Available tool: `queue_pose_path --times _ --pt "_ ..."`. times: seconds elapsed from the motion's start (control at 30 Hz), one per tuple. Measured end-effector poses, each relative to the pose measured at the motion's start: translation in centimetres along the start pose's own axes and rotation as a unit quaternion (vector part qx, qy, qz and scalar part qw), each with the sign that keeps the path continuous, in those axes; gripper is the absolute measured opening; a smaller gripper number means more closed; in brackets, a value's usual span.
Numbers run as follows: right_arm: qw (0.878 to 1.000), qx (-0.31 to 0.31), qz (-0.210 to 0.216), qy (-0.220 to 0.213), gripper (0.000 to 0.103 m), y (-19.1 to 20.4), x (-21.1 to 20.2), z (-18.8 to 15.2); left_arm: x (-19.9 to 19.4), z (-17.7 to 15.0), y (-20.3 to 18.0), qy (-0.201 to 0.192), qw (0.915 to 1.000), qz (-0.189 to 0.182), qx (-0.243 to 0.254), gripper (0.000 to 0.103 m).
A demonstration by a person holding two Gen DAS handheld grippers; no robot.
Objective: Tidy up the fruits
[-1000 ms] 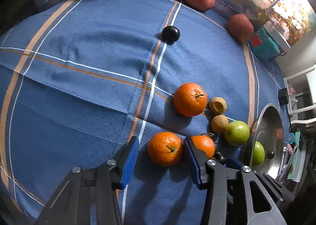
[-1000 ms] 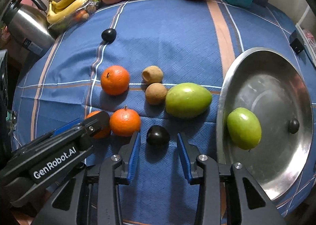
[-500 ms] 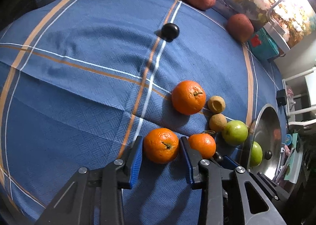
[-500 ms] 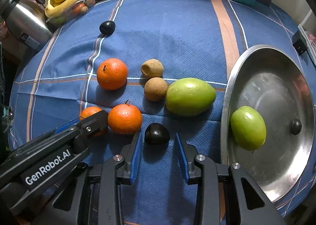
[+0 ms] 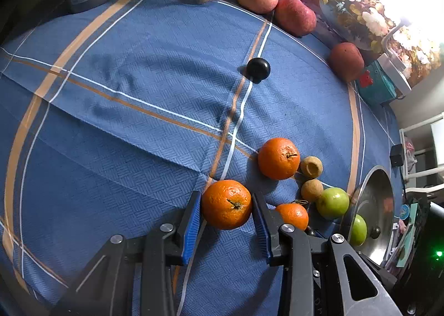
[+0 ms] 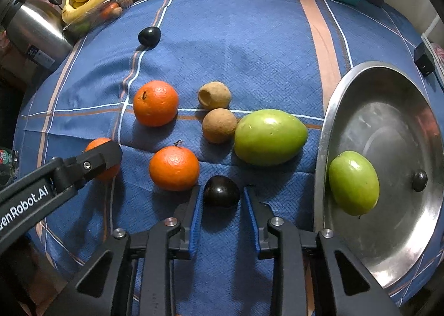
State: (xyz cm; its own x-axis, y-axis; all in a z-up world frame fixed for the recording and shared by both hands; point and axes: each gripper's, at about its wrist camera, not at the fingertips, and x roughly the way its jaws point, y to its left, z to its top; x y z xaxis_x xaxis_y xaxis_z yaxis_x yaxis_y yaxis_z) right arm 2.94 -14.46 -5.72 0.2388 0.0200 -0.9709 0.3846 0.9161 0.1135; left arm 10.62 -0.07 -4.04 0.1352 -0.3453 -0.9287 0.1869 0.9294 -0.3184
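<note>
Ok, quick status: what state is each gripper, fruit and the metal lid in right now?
left gripper: open, fingers flanking an orange on the cloth
right gripper: open, fingers flanking a dark plum
metal lid: upside down, holding one green fruit
large green fruit: on cloth, beside lid

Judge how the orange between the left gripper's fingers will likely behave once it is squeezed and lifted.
The orange is round and sits free on the cloth, so it could roll if nudged off-centre. Its dimpled peel probably grips the ribbed blue pads well. It nearly fills the left gripper, so little closing seems needed; hard squeezing might bruise it.
</note>
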Motion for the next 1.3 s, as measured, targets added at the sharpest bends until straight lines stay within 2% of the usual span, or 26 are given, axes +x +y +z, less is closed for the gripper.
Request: queue_pose_path --times 0.33,0.53,1.07,1.3 --pt "1.0 -0.004 0.001 -0.001 0.027 0.2 -0.1 0.2 0.0 0.0 -0.7 -0.005 1.0 0.005 -0.001 0.039" --pt "1.0 -0.003 0.012 -0.003 0.027 -0.4 -0.8 0.0 -1.2 0.0 -0.8 -0.021 0.9998 0.005 -0.004 0.039" --pt "0.995 0.006 0.026 -0.098 0.027 -1.9 -8.4 -0.5 -5.3 0.0 -2.3 -0.078 0.9968 -0.003 0.014 0.039" --pt "0.994 0.012 0.029 -0.102 0.027 -2.5 -8.8 -0.3 -5.1 -0.2 -3.2 -0.08 0.9965 0.003 0.023 0.039"
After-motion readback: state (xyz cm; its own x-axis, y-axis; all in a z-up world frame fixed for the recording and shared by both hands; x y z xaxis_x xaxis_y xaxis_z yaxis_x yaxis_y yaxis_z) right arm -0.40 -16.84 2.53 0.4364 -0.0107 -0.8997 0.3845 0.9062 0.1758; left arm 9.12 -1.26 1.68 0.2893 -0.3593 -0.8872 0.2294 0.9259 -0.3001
